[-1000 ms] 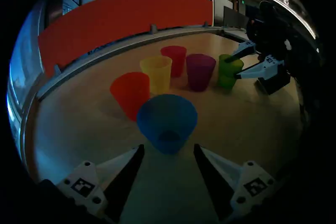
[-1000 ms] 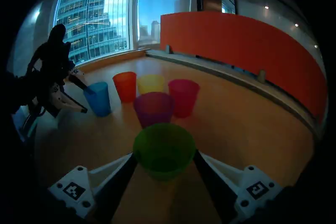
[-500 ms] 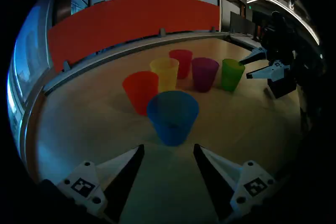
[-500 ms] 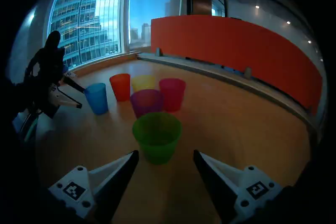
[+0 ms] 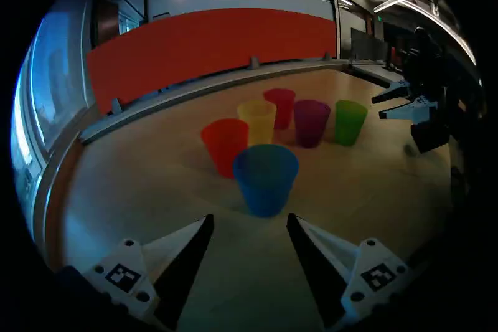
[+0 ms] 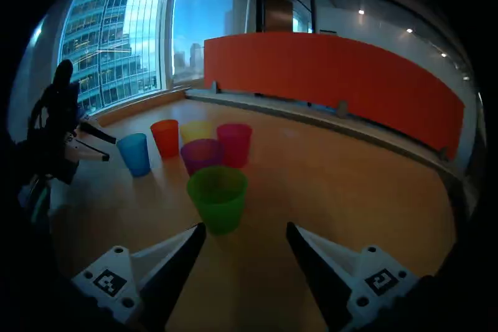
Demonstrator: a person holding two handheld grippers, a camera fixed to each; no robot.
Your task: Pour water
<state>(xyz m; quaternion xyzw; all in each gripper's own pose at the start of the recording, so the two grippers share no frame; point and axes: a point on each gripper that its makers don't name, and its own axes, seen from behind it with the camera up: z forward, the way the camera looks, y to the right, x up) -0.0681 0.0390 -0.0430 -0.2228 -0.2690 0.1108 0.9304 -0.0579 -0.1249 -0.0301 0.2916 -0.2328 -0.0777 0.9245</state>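
- Jaws of the left gripper (image 5: 249, 218) stand apart, holding nothing; a translucent blue plastic cup (image 5: 266, 176) stands upright just beyond the tips.
- The right gripper (image 6: 244, 226) is likewise spread and empty, with a translucent green plastic cup (image 6: 218, 198) upright just ahead.
- Between those two cups, an orange cup (image 5: 225, 145), a yellow cup (image 5: 256, 120), a red cup (image 5: 279, 106) and a purple cup (image 5: 310, 121) cluster on the wooden table (image 5: 143, 182).

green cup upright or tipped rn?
Upright. The green cup stands base-down on the table, rim up, ahead of the open right tongs, untouched. Water inside: cannot tell.
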